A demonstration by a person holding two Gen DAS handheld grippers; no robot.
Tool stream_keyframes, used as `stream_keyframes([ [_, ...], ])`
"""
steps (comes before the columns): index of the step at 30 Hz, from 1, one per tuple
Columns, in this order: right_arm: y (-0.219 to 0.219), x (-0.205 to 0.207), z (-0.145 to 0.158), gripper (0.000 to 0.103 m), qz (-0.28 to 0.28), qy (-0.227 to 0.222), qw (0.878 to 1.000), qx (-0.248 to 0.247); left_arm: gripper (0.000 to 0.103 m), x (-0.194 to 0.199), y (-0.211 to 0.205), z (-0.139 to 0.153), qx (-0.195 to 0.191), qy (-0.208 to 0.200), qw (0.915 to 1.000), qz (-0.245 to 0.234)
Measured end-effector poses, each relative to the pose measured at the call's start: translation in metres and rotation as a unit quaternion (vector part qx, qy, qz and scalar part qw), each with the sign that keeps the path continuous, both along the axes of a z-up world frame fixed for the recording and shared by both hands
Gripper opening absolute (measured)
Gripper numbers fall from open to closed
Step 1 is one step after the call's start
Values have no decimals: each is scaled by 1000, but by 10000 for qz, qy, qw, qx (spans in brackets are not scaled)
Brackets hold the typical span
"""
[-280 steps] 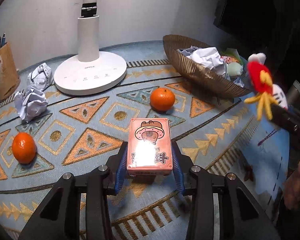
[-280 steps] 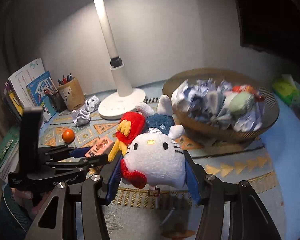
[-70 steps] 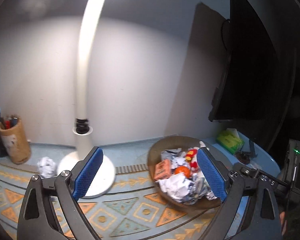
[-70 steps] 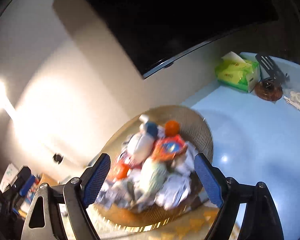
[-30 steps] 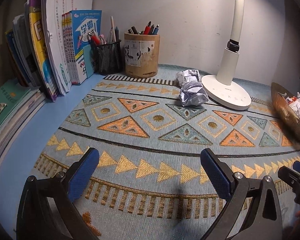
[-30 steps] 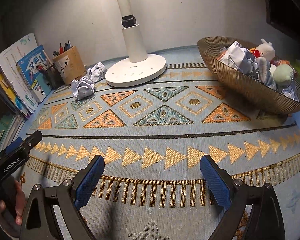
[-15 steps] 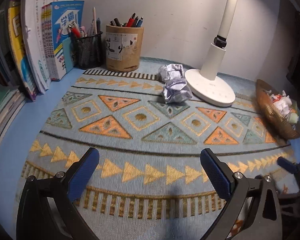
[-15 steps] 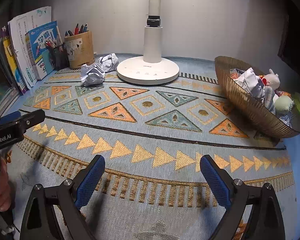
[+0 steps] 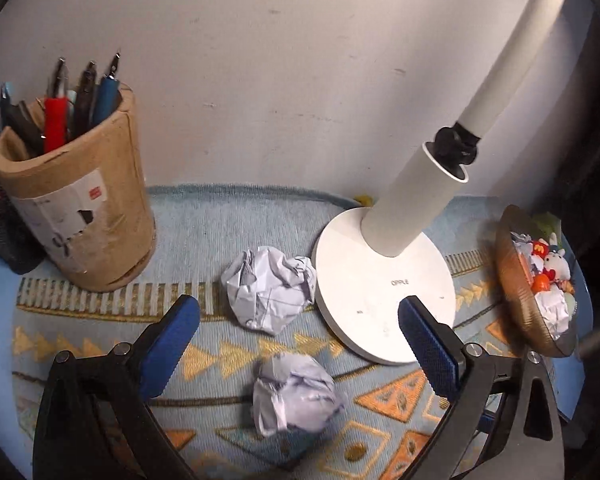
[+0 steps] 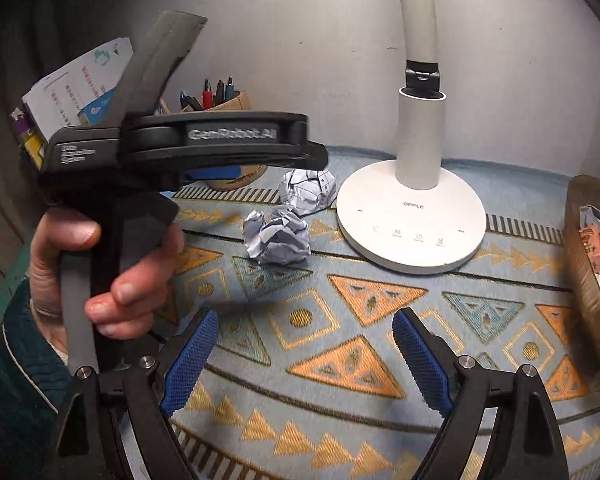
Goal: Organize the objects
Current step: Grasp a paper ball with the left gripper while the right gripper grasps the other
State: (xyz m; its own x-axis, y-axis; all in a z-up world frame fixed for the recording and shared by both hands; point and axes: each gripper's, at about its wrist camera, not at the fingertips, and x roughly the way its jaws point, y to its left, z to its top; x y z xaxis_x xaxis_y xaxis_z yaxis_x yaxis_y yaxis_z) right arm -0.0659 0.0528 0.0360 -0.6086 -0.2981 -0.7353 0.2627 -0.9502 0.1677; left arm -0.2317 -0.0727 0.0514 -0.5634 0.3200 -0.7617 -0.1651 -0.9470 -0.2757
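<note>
- Two paper balls (image 9: 270, 289) (image 9: 294, 394) lay on the mat (image 9: 204, 224) beside the lamp (image 9: 384, 284).
- Your left gripper (image 9: 298, 346) was spread wide, empty, seemingly above the nearer ball.
- Your right gripper (image 10: 304, 360) had narrowed slightly, still apart, empty.

Bare mat (image 10: 312, 344) ahead, paper balls (image 9: 270, 290) hemmed between lamp base (image 9: 384, 292) and pen holder (image 9: 80, 216).

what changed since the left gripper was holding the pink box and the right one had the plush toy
Both were let go: the plush toy now lies in the basket, and both oranges have left the mat. The left gripper, open, has closed in on the near paper ball; the right gripper is empty, its jaws just narrowing. The paper balls, lamp and pen cup stayed put.
</note>
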Motion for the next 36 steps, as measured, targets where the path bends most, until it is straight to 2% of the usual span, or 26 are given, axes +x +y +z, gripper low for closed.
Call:
stream_keyframes([
  [2, -7, -15, -5, 89, 13, -56, 10000, -72, 95, -11, -2, -11, 73, -50, 10000, 25],
  [6, -16, -45, -20, 89, 5, -245, 9989, -390, 88, -22, -13, -25, 453, -216, 9987, -7],
  [9, -22, -62, -30, 89, -41, -325, 9983, -489, 87, -26, -20, -31, 817, -323, 9961, -97],
  [11, -28, -70, -34, 82, -32, -369, 9983, -446, 87, -27, -23, -35, 966, -423, 9944, -103],
  [12, -29, -73, -35, 78, -23, -396, 9982, -458, 87, -27, -23, -36, 959, -443, 9943, -119],
  [17, -33, -81, -39, 75, -63, -328, 9982, -493, 86, -27, -14, -39, 705, -413, 9965, -155],
  [19, -35, -84, -42, 63, -50, -359, 9982, -473, 82, -25, -10, -38, 683, -349, 9968, -214],
  [20, -37, -85, -44, 57, 24, -409, 9979, -492, 73, -25, -7, -38, 714, -358, 9964, -276],
  [21, -38, -85, -45, 40, 145, -465, 9972, -562, 63, -26, -6, -40, 720, -362, 9963, -309],
  [24, -37, -79, -40, 39, 225, -327, 9971, -642, 52, -25, 6, -40, 469, -200, 9982, -319],
  [31, -20, -57, -36, 39, 106, -445, 9965, -702, 50, 1, 22, -31, 63, 4, 9998, -202],
  [33, -8, -40, -28, 39, 112, -439, 9960, -773, 50, 17, 25, -22, 155, 43, 9996, -233],
  [36, 19, -4, -9, 39, 40, -183, 9984, -541, 50, 52, 32, -4, 83, 206, 9993, -304],
])
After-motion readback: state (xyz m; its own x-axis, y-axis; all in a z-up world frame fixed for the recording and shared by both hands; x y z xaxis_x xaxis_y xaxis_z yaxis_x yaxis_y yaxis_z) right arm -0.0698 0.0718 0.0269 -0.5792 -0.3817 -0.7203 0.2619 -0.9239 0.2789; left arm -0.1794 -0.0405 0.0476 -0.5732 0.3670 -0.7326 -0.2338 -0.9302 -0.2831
